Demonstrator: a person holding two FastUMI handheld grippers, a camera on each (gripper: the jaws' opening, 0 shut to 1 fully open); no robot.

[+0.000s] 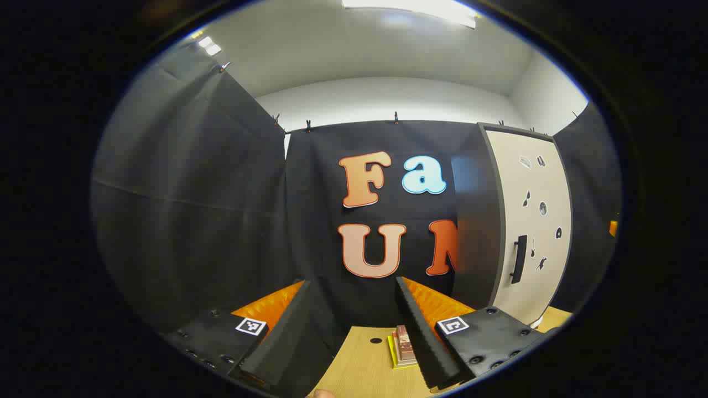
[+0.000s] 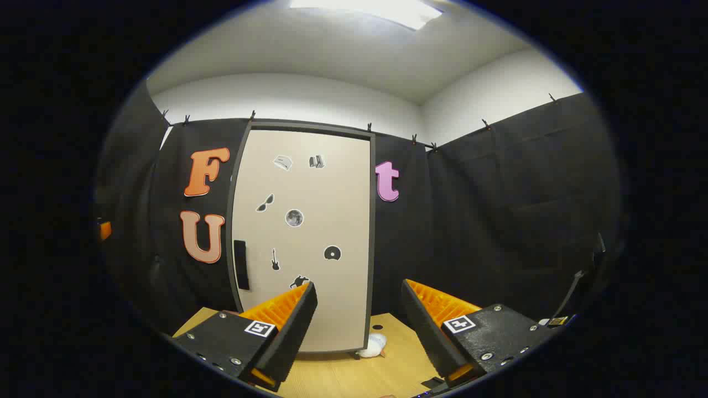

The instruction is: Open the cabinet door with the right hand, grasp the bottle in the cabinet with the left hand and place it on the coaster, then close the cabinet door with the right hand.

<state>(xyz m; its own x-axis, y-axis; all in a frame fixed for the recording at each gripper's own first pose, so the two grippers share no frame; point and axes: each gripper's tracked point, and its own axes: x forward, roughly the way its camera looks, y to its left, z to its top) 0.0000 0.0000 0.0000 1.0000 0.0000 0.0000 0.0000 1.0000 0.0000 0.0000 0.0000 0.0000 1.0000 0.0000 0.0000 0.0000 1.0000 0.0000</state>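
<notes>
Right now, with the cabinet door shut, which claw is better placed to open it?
Right. The right claw, open, faces the beige cabinet door squarely, its black vertical handle just left of centre. The left claw sees the door obliquely, off to its right.

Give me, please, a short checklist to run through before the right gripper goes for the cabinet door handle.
1. Cabinet door shut, ready to open: ok.
2. Door handle unobstructed: ok.
3. Right gripper open, nothing between the fingers: ok.
4. Left gripper open, ready for the bottle: ok.
5. Bottle's position inside the cabinet: cannot tell, door hides it.
6. Coaster free: cannot tell; a small stack lies on the wooden table.
</notes>
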